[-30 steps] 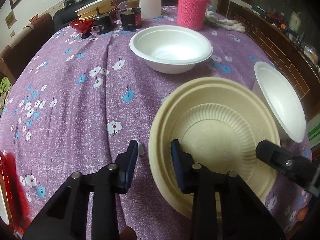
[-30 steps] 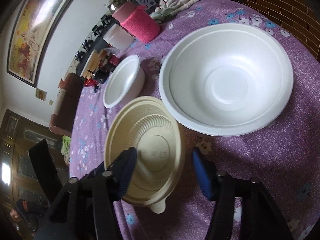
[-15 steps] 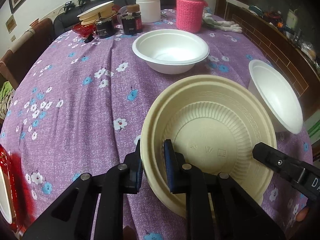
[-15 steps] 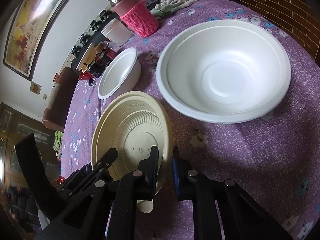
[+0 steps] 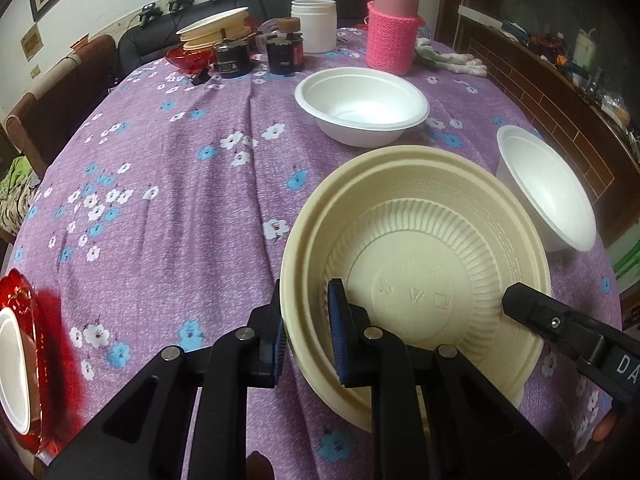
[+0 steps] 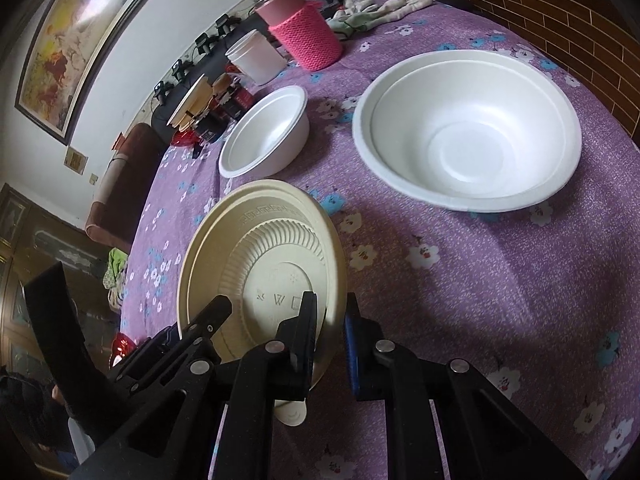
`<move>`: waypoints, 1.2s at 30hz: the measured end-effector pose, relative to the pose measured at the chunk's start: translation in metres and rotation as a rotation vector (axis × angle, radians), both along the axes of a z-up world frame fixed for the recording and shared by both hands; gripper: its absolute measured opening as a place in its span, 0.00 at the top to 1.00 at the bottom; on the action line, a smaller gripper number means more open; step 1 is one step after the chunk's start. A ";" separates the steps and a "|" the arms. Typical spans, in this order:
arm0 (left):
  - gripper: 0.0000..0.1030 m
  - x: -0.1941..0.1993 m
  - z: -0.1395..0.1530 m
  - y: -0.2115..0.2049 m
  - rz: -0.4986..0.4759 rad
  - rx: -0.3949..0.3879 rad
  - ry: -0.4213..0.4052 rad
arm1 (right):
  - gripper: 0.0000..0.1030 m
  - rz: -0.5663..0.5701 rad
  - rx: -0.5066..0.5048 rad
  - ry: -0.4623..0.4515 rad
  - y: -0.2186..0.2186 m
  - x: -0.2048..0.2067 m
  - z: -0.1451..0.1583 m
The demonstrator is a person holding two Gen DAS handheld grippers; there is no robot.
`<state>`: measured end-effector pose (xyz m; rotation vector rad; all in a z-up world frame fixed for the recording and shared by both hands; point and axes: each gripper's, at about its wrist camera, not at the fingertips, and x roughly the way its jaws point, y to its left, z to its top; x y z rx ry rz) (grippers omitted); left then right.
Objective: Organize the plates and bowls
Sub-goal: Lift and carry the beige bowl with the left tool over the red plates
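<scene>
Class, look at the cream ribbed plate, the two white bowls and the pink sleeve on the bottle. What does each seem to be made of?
Cream plate: probably moulded plastic or pulp; matte, with pressed ribs and embossed marks. White bowls: likely foam or moulded pulp; thick rolled rims, dull white. Pink sleeve: knitted yarn; stitch rows show.

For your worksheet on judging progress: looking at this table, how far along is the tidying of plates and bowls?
Early on. Done: nothing clearly stacked here. In hand: the left gripper and right gripper are both shut on opposite rims of the cream plate. Left: the two white bowls, the far one and the one at the table's edge, stand apart on the purple cloth.
</scene>
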<state>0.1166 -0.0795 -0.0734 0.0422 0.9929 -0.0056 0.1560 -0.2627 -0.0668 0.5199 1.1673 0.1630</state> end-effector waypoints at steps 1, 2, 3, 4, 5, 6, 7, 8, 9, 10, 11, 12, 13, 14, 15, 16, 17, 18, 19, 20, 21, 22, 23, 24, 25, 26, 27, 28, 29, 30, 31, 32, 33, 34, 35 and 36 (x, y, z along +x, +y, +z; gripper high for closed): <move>0.85 -0.002 0.001 0.002 0.002 -0.001 -0.004 | 0.88 0.006 -0.004 -0.003 0.003 -0.001 0.002; 0.85 -0.003 0.003 0.004 0.005 -0.003 -0.006 | 0.88 0.011 -0.007 -0.007 0.005 -0.001 0.003; 0.85 -0.005 0.004 0.006 0.008 -0.005 -0.009 | 0.88 0.015 -0.010 -0.011 0.007 -0.002 0.004; 0.85 -0.006 0.005 0.008 0.011 -0.007 -0.011 | 0.88 0.020 -0.013 -0.016 0.010 -0.003 0.006; 0.85 -0.008 0.007 0.010 0.014 -0.009 -0.014 | 0.88 0.024 -0.014 -0.020 0.011 -0.004 0.007; 0.85 -0.009 0.008 0.012 0.017 -0.010 -0.016 | 0.88 0.029 -0.016 -0.024 0.013 -0.004 0.009; 0.84 -0.011 0.009 0.014 0.020 -0.011 -0.020 | 0.88 0.034 -0.017 -0.029 0.016 -0.005 0.011; 0.84 -0.012 0.010 0.016 0.022 -0.012 -0.023 | 0.88 0.038 -0.018 -0.032 0.018 -0.006 0.012; 0.84 -0.014 0.012 0.018 0.025 -0.014 -0.027 | 0.88 0.043 -0.019 -0.037 0.020 -0.007 0.014; 0.84 -0.015 0.013 0.020 0.027 -0.015 -0.029 | 0.88 0.047 -0.020 -0.041 0.022 -0.008 0.016; 0.84 -0.016 0.013 0.022 0.030 -0.017 -0.030 | 0.88 0.051 -0.022 -0.045 0.024 -0.008 0.017; 0.84 -0.017 0.014 0.024 0.034 -0.017 -0.032 | 0.88 0.055 -0.022 -0.047 0.026 -0.008 0.018; 0.84 -0.019 0.015 0.026 0.036 -0.018 -0.033 | 0.88 0.060 -0.023 -0.050 0.029 -0.009 0.019; 0.84 -0.020 0.016 0.028 0.039 -0.019 -0.035 | 0.88 0.065 -0.024 -0.052 0.031 -0.010 0.020; 0.84 -0.021 0.016 0.030 0.041 -0.021 -0.036 | 0.88 0.068 -0.025 -0.054 0.033 -0.011 0.021; 0.84 -0.023 0.017 0.033 0.044 -0.025 -0.036 | 0.88 0.073 -0.025 -0.057 0.036 -0.012 0.022; 0.84 -0.024 0.018 0.035 0.048 -0.028 -0.037 | 0.88 0.076 -0.024 -0.059 0.037 -0.012 0.023; 0.84 -0.026 0.018 0.037 0.050 -0.029 -0.039 | 0.88 0.079 -0.023 -0.061 0.038 -0.013 0.024; 0.84 -0.027 0.019 0.039 0.053 -0.029 -0.041 | 0.88 0.084 -0.024 -0.063 0.040 -0.014 0.025; 0.84 -0.028 0.020 0.041 0.056 -0.032 -0.042 | 0.88 0.087 -0.024 -0.064 0.042 -0.014 0.026; 0.84 -0.029 0.020 0.043 0.061 -0.034 -0.042 | 0.88 0.091 -0.024 -0.065 0.044 -0.015 0.026; 0.84 -0.031 0.021 0.046 0.065 -0.038 -0.044 | 0.88 0.096 -0.023 -0.067 0.047 -0.015 0.027; 0.84 -0.032 0.022 0.048 0.069 -0.039 -0.047 | 0.88 0.100 -0.024 -0.068 0.049 -0.015 0.028; 0.84 -0.035 0.023 0.050 0.073 -0.039 -0.049 | 0.88 0.105 -0.024 -0.070 0.052 -0.016 0.028; 0.84 -0.036 0.024 0.053 0.077 -0.040 -0.050 | 0.88 0.111 -0.024 -0.073 0.055 -0.017 0.030; 0.84 -0.038 0.024 0.056 0.082 -0.043 -0.052 | 0.88 0.115 -0.025 -0.075 0.057 -0.016 0.030; 0.84 -0.040 0.025 0.060 0.089 -0.047 -0.053 | 0.88 0.120 -0.025 -0.077 0.060 -0.017 0.031; 0.84 -0.041 0.026 0.062 0.094 -0.048 -0.054 | 0.88 0.128 -0.024 -0.081 0.063 -0.017 0.032; 0.84 -0.043 0.026 0.064 0.098 -0.047 -0.056 | 0.88 0.133 -0.024 -0.082 0.065 -0.018 0.033; 0.84 -0.045 0.027 0.068 0.105 -0.048 -0.058 | 0.88 0.140 -0.024 -0.084 0.068 -0.019 0.034; 0.84 -0.046 0.027 0.070 0.111 -0.049 -0.059 | 0.88 0.146 -0.024 -0.086 0.071 -0.020 0.035; 0.84 -0.048 0.028 0.073 0.117 -0.050 -0.059 | 0.88 0.152 -0.023 -0.088 0.074 -0.020 0.035; 0.84 -0.049 0.028 0.076 0.122 -0.052 -0.061 | 0.88 0.158 -0.023 -0.089 0.076 -0.021 0.036; 0.84 -0.052 0.029 0.080 0.128 -0.054 -0.063 | 0.88 0.165 -0.022 -0.091 0.080 -0.023 0.037; 0.84 -0.054 0.029 0.083 0.135 -0.057 -0.064 | 0.88 0.172 -0.021 -0.093 0.083 -0.024 0.038; 0.84 -0.056 0.030 0.086 0.140 -0.058 -0.066 | 0.88 0.178 -0.021 -0.095 0.086 -0.025 0.039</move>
